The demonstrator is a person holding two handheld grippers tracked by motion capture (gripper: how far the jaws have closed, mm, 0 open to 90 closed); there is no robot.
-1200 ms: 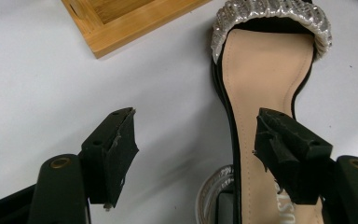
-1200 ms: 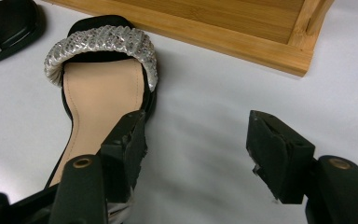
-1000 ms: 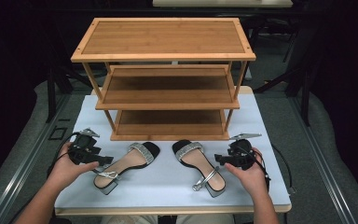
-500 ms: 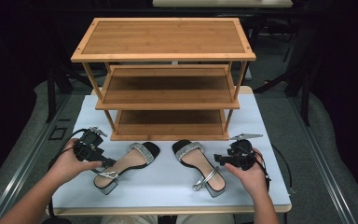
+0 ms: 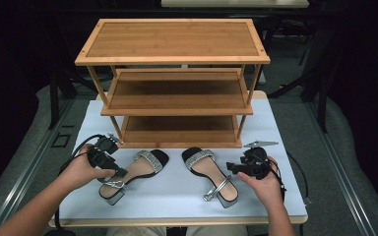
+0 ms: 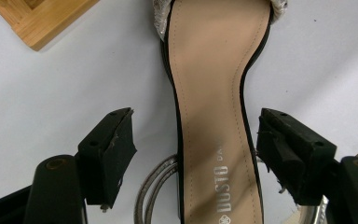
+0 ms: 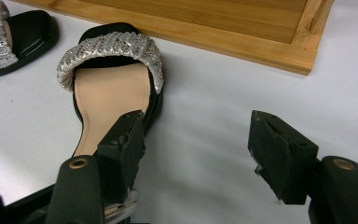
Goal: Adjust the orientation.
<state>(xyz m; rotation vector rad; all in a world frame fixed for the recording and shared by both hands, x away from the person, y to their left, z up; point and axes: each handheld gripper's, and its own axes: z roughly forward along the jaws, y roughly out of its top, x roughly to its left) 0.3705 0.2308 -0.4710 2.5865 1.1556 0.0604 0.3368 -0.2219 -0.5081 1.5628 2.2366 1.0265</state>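
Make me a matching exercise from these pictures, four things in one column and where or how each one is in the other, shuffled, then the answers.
Things:
1. left claw
2. right claw
3. three-tier bamboo shoe rack
4. white table top

Places or states:
A. carries the rack and both black sandals with silver straps
B. open, astride the left sandal's insole
C. stands behind the sandals, all shelves bare
D. open, beside the right sandal, over bare table

Pairs: 1-B, 2-D, 3-C, 4-A
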